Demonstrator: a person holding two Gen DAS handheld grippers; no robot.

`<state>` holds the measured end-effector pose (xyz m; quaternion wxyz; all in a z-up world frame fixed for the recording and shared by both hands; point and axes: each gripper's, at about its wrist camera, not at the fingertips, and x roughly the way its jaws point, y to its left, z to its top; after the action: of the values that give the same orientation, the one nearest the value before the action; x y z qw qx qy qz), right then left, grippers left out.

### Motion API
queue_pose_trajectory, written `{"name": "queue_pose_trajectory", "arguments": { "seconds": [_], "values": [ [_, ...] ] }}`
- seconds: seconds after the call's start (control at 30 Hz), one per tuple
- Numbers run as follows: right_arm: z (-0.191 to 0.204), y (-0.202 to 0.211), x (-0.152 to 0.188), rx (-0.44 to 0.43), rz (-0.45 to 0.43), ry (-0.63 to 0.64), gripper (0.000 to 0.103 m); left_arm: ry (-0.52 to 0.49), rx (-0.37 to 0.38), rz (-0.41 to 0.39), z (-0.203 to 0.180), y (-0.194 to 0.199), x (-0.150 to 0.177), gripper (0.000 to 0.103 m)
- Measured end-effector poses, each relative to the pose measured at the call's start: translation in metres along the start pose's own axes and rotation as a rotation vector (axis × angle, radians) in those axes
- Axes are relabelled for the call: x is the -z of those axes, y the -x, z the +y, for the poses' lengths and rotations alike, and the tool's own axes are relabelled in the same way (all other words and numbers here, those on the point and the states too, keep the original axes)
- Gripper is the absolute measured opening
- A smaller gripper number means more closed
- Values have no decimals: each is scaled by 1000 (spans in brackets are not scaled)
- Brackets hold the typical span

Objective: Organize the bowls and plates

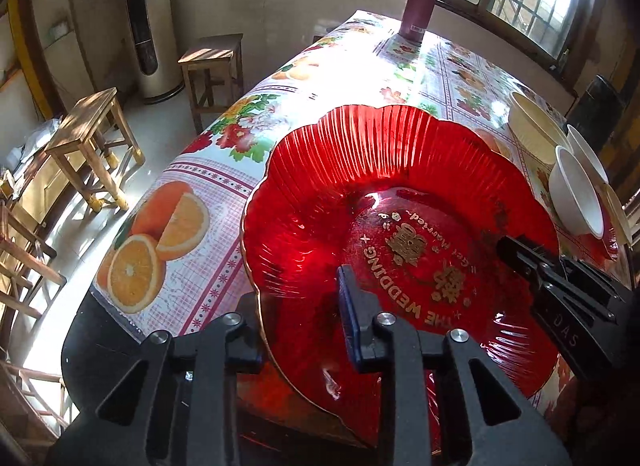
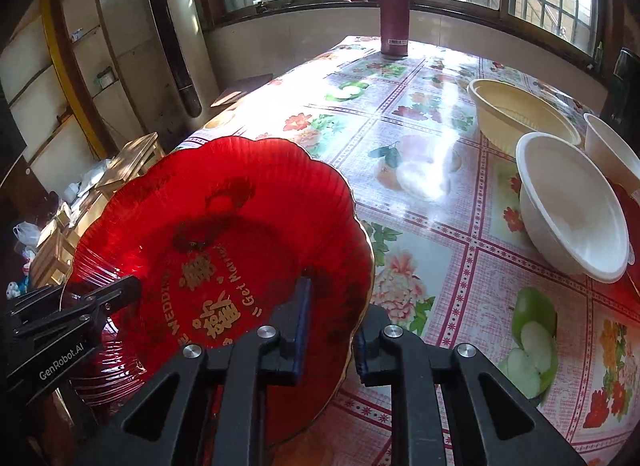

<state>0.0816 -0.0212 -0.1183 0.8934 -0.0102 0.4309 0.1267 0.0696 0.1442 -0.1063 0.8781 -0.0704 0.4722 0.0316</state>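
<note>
My left gripper (image 1: pixel 304 318): angled down, clamped on plate (image 1: pixel 360 185) rim at 7.
My right gripper (image 2: pixel 332 330): angled down, clamped on rim at 5.
Plate: red, scalloped, gold lettering.

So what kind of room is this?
Probably a dining room in a home: a long table under a fruit-and-flower cloth, wooden stools beside it, and bowls and a red plate set out.

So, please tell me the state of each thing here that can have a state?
Red plate: clamped at its rim by both tools.
Left tool: shut on the plate's rim.
Right tool: shut on the opposite rim.
White bowl: upright, empty.
Yellow bowl: upright, empty.
Maroon bottle: standing, closed.
</note>
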Motion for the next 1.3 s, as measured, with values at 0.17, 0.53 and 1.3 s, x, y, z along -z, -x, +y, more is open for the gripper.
{"name": "queue_pose_trajectory", "arguments": {
  "seconds": [0.17, 0.53, 1.3],
  "values": [
    [18, -3, 1, -51, 27, 24, 22, 0, -20, 14, 15, 5, 6, 26],
    [-76, 85, 12, -116, -151, -121, 60, -138, -217, -201, 3, 74, 57, 62],
    [-363, 157, 79, 118, -237, -491, 76, -317, 513, 182, -352, 14, 32, 87]
  ]
}}
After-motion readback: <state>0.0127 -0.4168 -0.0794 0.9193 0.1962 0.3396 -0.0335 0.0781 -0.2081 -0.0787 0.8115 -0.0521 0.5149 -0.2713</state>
